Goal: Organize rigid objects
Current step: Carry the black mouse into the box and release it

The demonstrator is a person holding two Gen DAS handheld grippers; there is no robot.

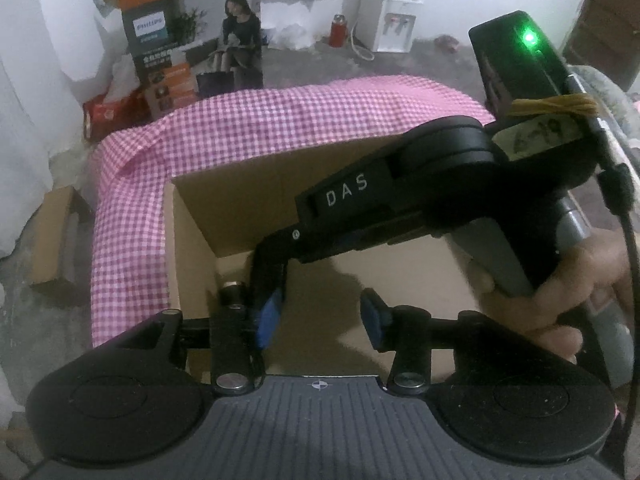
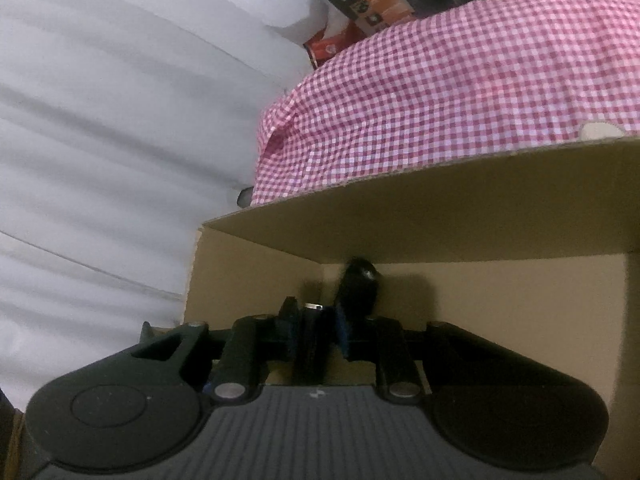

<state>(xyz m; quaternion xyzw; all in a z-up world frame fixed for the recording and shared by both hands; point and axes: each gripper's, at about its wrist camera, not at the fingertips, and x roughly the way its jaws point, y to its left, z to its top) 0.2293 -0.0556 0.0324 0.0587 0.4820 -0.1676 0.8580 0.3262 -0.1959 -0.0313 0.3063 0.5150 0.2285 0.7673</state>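
An open cardboard box (image 1: 248,200) stands on a surface draped in pink checked cloth (image 1: 240,120). A small dark cylinder (image 1: 233,292) with a silver ring stands in the box's far-left corner. My left gripper (image 1: 322,316) hangs open over the box floor, nothing between its blue pads. The right gripper (image 1: 266,280), held by a hand (image 1: 580,280), reaches down into that corner. In the right wrist view the right gripper (image 2: 316,330) stands slightly open around the cylinder (image 2: 313,320), with a small gap on one side. A blurred dark object (image 2: 358,284) sits just beyond, near the box wall (image 2: 480,300).
A printed appliance carton (image 1: 192,52) stands behind the cloth, with a water dispenser (image 1: 394,20) and a red flask (image 1: 338,30) at the back wall. A small cardboard box (image 1: 52,240) lies on the floor at left. White foam rolls (image 2: 120,120) fill the left side.
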